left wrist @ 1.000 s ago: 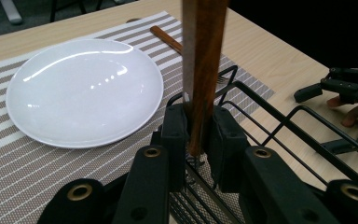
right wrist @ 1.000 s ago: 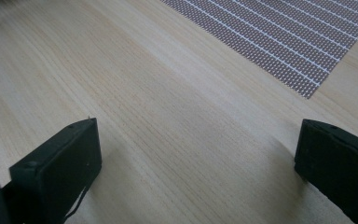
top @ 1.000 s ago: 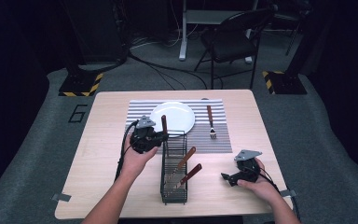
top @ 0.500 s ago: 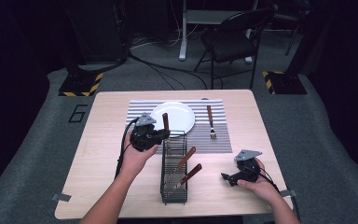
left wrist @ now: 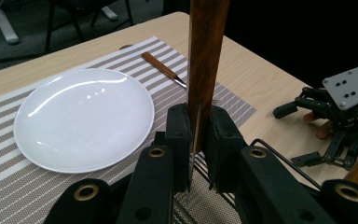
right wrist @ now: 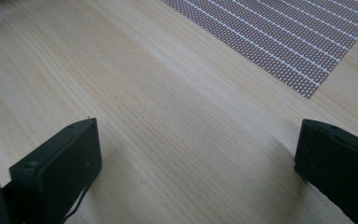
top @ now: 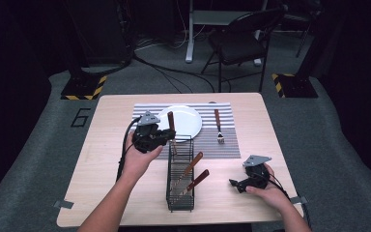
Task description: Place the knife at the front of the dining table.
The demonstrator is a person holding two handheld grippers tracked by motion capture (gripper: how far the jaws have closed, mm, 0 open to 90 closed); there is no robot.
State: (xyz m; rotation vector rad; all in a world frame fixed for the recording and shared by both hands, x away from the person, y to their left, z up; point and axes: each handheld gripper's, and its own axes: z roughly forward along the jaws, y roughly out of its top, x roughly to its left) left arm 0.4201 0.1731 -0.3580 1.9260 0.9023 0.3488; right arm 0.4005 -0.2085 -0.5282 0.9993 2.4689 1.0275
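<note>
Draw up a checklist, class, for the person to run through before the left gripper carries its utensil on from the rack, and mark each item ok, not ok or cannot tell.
1. Left gripper shut on the utensil: ok, the pads clamp it where handle meets metal.
2. Utensil upright: ok, the handle stands straight up.
3. Tip clear of the rack: cannot tell, the lower end is hidden behind the jaws.
4. Free place on the mat: ok, bare stripes lie beside the plate.
5. Fork out of the way: ok, it lies right of the plate.
6. Right gripper clear: ok, open, resting on the table away from the rack.
</note>
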